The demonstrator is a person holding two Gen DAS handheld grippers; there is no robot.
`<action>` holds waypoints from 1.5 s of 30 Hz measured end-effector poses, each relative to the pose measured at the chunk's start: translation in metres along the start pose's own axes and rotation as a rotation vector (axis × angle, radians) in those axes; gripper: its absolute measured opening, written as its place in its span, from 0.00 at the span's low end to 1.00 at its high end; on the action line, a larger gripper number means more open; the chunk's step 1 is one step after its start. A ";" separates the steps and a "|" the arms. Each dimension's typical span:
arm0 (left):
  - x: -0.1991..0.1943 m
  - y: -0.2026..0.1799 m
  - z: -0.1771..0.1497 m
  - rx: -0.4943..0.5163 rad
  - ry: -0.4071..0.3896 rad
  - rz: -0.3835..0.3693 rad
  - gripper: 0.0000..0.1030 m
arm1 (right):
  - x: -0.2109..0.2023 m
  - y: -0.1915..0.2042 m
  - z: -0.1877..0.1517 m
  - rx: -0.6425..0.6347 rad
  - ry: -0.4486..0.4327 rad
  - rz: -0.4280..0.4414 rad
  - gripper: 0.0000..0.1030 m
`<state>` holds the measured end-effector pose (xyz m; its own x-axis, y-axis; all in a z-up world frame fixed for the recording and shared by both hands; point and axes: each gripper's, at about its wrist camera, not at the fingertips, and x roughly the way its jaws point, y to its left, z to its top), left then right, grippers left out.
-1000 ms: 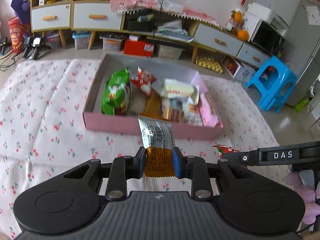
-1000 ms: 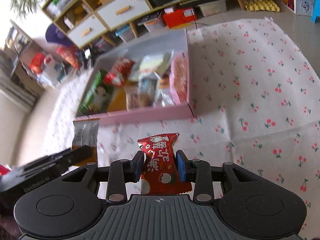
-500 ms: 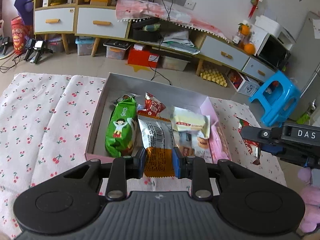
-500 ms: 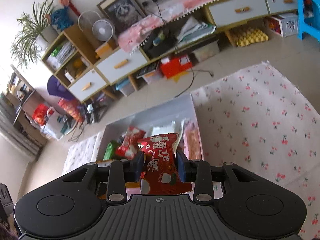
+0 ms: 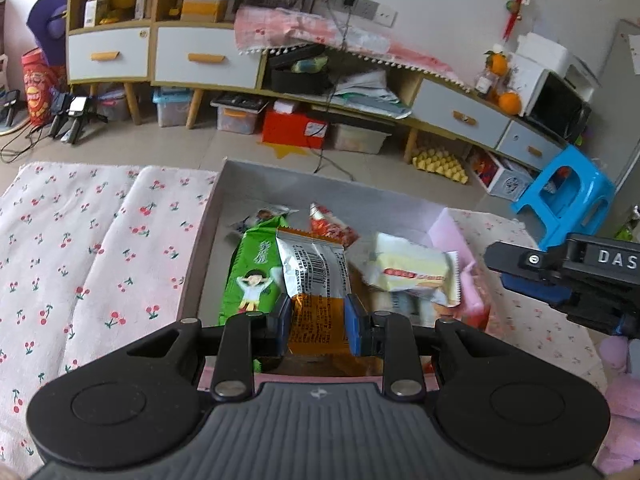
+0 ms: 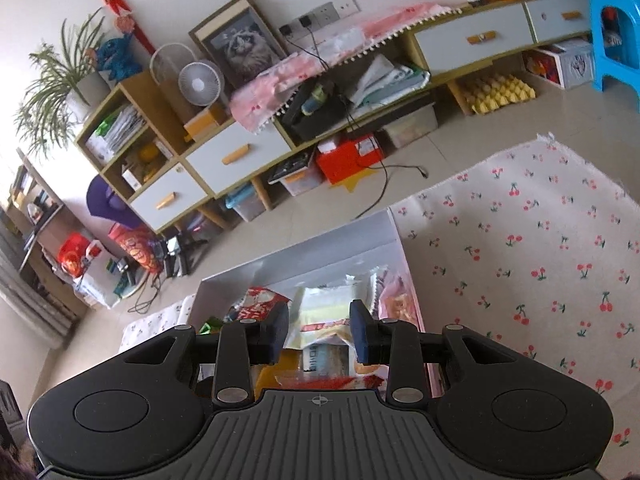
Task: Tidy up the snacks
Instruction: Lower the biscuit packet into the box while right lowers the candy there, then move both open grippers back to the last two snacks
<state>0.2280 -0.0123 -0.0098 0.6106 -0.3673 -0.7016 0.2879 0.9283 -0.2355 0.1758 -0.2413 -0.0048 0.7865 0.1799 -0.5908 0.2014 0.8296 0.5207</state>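
Gripping an orange-and-silver snack packet [image 5: 318,280] by its orange end, my left tool [image 5: 318,330] has its pads pressed in on both sides, only the packet's width apart. The packet's silver barcode end sticks out over the pink box [image 5: 280,184], above a green packet [image 5: 252,276] and beside a cream-yellow one [image 5: 408,268] lying inside. My right tool [image 6: 318,332] hangs over the same box from its right side, on the cherry-print cloth [image 6: 540,260]. Its jaws are closing with a gap between them and nothing between the pads. A red wrapper [image 6: 328,382] shows low behind them; I cannot tell whether it touches the tool.
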 end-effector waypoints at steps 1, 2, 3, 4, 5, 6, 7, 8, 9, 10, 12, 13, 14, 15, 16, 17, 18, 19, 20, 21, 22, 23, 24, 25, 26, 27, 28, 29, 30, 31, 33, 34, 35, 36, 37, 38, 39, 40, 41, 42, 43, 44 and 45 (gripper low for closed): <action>0.001 0.001 0.000 -0.004 -0.001 -0.004 0.25 | 0.002 -0.002 -0.001 0.006 0.003 -0.001 0.30; 0.001 0.002 0.000 -0.005 0.001 -0.002 0.25 | 0.003 -0.002 -0.002 0.009 0.006 -0.002 0.30; 0.001 0.001 0.000 0.000 0.000 0.004 0.25 | 0.004 -0.003 -0.003 0.007 0.009 -0.005 0.31; 0.002 0.001 0.000 0.005 0.000 0.010 0.25 | 0.004 -0.004 -0.003 0.004 0.011 -0.010 0.31; 0.002 0.000 0.000 0.009 0.001 0.015 0.25 | 0.005 -0.004 -0.004 0.001 0.014 -0.014 0.32; 0.003 0.000 0.000 0.012 0.004 0.021 0.25 | 0.005 -0.004 -0.004 0.001 0.018 -0.017 0.34; 0.004 0.000 0.000 0.013 0.008 0.024 0.25 | 0.004 -0.005 -0.004 0.003 0.020 -0.017 0.34; 0.004 0.000 -0.001 0.014 0.011 0.024 0.26 | 0.004 -0.005 -0.005 0.004 0.022 -0.016 0.35; 0.003 0.000 -0.001 0.018 0.012 0.020 0.26 | 0.003 -0.006 -0.005 0.004 0.023 -0.015 0.35; 0.002 -0.001 -0.001 0.025 0.010 0.020 0.28 | 0.002 -0.005 -0.005 0.002 0.024 -0.014 0.35; -0.002 -0.003 -0.001 0.046 -0.007 0.026 0.34 | 0.000 -0.005 -0.005 -0.003 0.030 -0.013 0.35; -0.004 -0.004 -0.001 0.052 -0.011 0.024 0.40 | -0.001 -0.005 -0.004 -0.007 0.032 -0.013 0.35; -0.007 -0.004 -0.001 0.055 -0.015 0.023 0.42 | -0.002 -0.005 -0.004 -0.010 0.032 -0.014 0.35; -0.008 -0.005 0.000 0.057 -0.017 0.024 0.45 | -0.004 -0.006 -0.003 -0.014 0.034 -0.016 0.37; -0.009 -0.006 -0.001 0.063 -0.020 0.023 0.49 | -0.006 -0.007 -0.003 -0.015 0.036 -0.018 0.39; -0.011 -0.007 -0.001 0.073 -0.024 0.024 0.51 | -0.008 -0.008 -0.003 -0.015 0.038 -0.019 0.43; -0.013 -0.009 -0.001 0.083 -0.026 0.026 0.55 | -0.010 -0.010 -0.002 -0.013 0.040 -0.021 0.46; -0.015 -0.011 -0.002 0.097 -0.031 0.028 0.58 | -0.012 -0.011 -0.002 -0.012 0.042 -0.023 0.47; -0.016 -0.013 -0.003 0.109 -0.035 0.029 0.59 | -0.014 -0.013 -0.001 -0.009 0.044 -0.024 0.48; -0.018 -0.016 -0.004 0.122 -0.038 0.032 0.62 | -0.017 -0.015 -0.001 -0.006 0.047 -0.023 0.51; -0.019 -0.018 -0.005 0.130 -0.042 0.035 0.66 | -0.019 -0.017 0.000 -0.003 0.048 -0.022 0.53; -0.021 -0.020 -0.006 0.134 -0.047 0.040 0.68 | -0.022 -0.019 0.000 0.000 0.049 -0.021 0.55; -0.023 -0.021 -0.008 0.138 -0.049 0.040 0.72 | -0.025 -0.021 0.000 0.002 0.050 -0.019 0.57; -0.024 -0.023 -0.009 0.144 -0.046 0.040 0.74 | -0.027 -0.022 0.001 0.003 0.052 -0.018 0.58; -0.024 -0.025 -0.011 0.151 -0.043 0.040 0.74 | -0.029 -0.024 0.001 0.002 0.056 -0.019 0.60; -0.025 -0.027 -0.012 0.160 -0.038 0.041 0.75 | -0.032 -0.025 0.000 -0.001 0.060 -0.020 0.61; -0.026 -0.028 -0.014 0.168 -0.035 0.041 0.77 | -0.035 -0.026 0.000 -0.006 0.064 -0.022 0.61; -0.027 -0.029 -0.015 0.175 -0.032 0.040 0.78 | -0.037 -0.026 0.000 -0.012 0.067 -0.023 0.62; -0.029 -0.030 -0.017 0.178 -0.028 0.040 0.79 | -0.040 -0.026 0.000 -0.021 0.070 -0.025 0.64; -0.030 -0.030 -0.018 0.178 -0.025 0.042 0.79 | -0.042 -0.027 -0.001 -0.029 0.072 -0.030 0.65; -0.032 -0.031 -0.020 0.176 -0.018 0.042 0.81 | -0.048 -0.027 -0.003 -0.045 0.076 -0.038 0.67; -0.033 -0.031 -0.020 0.174 -0.015 0.041 0.83 | -0.050 -0.028 -0.003 -0.051 0.078 -0.039 0.67; -0.034 -0.031 -0.021 0.173 -0.012 0.039 0.83 | -0.052 -0.028 -0.004 -0.057 0.082 -0.041 0.67; -0.036 -0.031 -0.022 0.172 -0.011 0.039 0.84 | -0.055 -0.030 -0.005 -0.064 0.086 -0.044 0.68; -0.038 -0.032 -0.024 0.174 -0.010 0.039 0.85 | -0.057 -0.030 -0.006 -0.071 0.089 -0.047 0.68; -0.039 -0.032 -0.025 0.176 -0.010 0.040 0.86 | -0.059 -0.031 -0.006 -0.076 0.092 -0.051 0.69; -0.041 -0.033 -0.026 0.180 -0.010 0.041 0.87 | -0.061 -0.031 -0.007 -0.084 0.096 -0.054 0.70; -0.043 -0.033 -0.028 0.183 -0.009 0.042 0.89 | -0.063 -0.031 -0.008 -0.090 0.099 -0.057 0.71; -0.044 -0.033 -0.029 0.187 -0.008 0.041 0.89 | -0.065 -0.032 -0.009 -0.097 0.101 -0.059 0.71; -0.046 -0.034 -0.031 0.191 -0.006 0.040 0.90 | -0.068 -0.032 -0.010 -0.106 0.104 -0.061 0.71; -0.048 -0.035 -0.033 0.195 -0.005 0.041 0.90 | -0.070 -0.033 -0.011 -0.114 0.107 -0.062 0.71; -0.051 -0.035 -0.035 0.200 -0.004 0.041 0.90 | -0.073 -0.033 -0.013 -0.123 0.109 -0.063 0.71; -0.052 -0.035 -0.036 0.206 -0.002 0.040 0.91 | -0.077 -0.033 -0.014 -0.135 0.111 -0.063 0.72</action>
<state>0.1593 -0.0235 0.0110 0.6258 -0.3309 -0.7063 0.4085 0.9105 -0.0646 0.1006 -0.2749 0.0148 0.7040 0.1765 -0.6879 0.1619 0.9033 0.3974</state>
